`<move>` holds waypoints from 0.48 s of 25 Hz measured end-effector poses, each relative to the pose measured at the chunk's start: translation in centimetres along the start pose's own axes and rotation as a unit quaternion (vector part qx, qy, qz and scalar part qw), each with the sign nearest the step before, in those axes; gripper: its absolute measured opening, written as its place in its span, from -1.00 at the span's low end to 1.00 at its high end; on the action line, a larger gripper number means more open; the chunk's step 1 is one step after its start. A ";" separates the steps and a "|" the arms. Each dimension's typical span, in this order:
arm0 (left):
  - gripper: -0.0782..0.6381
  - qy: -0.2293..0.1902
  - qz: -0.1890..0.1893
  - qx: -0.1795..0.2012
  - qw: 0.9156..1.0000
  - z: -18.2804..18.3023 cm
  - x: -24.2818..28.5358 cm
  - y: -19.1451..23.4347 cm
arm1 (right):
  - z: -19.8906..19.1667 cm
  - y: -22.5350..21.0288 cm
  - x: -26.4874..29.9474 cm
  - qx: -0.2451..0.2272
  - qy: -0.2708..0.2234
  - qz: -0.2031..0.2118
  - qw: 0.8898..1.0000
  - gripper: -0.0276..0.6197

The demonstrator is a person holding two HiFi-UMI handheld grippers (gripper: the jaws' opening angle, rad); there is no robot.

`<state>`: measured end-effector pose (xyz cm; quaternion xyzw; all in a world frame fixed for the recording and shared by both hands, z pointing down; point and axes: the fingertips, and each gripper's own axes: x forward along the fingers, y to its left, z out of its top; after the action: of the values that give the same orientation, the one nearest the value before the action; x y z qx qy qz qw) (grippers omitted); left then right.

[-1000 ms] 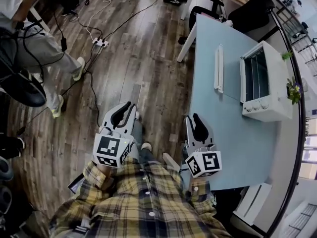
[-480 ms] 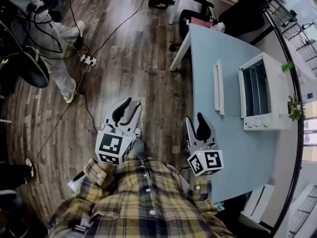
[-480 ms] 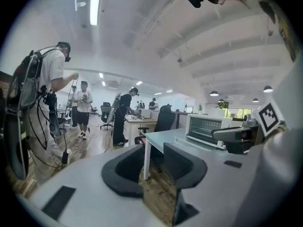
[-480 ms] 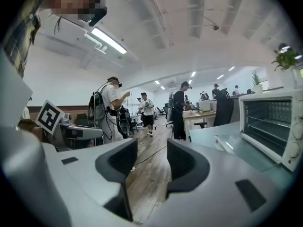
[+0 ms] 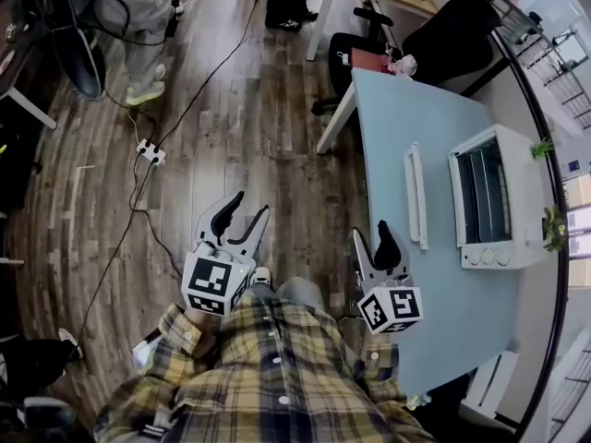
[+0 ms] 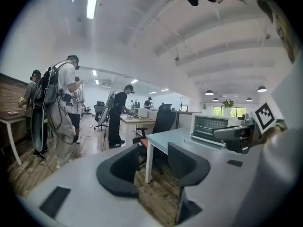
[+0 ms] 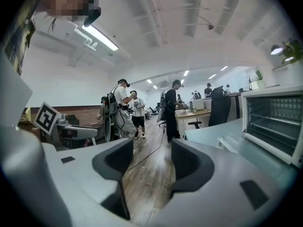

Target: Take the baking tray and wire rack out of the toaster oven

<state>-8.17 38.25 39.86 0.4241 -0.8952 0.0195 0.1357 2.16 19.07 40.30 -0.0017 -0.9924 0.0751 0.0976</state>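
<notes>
Lying rightward, the toaster oven (image 5: 499, 197) is nearer the right gripper (image 5: 371, 240) than the left gripper (image 5: 251, 210); both just opened, empty

Toaster oven (image 5: 517, 169): white, boxy, upright on pale blue table (image 5: 406, 109), toward table's far side near wall edge. Cavity faces table's open middle. Door (image 5: 434, 197) swung fully down, lying flat on tabletop, glass pane up, long white handle (image 5: 416, 197) along its outer edge. Row of round knobs (image 5: 482, 257) on front panel beside cavity. Cavity dark.

Wire rack (image 7: 277, 121): inside cavity, level, thin metal bars across width.

Baking tray: cannot make out inside cavity.
</notes>
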 end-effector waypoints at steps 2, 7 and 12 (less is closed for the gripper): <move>-0.27 0.004 -0.006 -0.002 1.000 -0.1 1.0 0.6 | 0.0 -0.8 0.8 0.002 0.002 -0.014 1.000 -0.19; -0.27 0.012 -0.022 -0.007 1.000 0.0 4.2 1.7 | 0.3 -3.2 2.8 0.003 0.008 -0.043 0.999 -0.17; -0.27 0.017 -0.042 -0.003 0.999 0.2 9.8 1.5 | 0.3 -7.5 4.9 0.008 0.007 -0.070 0.998 -0.15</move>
<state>-15.26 31.80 42.35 0.4608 -0.8741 0.0182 0.1526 -2.58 11.69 42.10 0.0678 -0.9887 0.0765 0.1096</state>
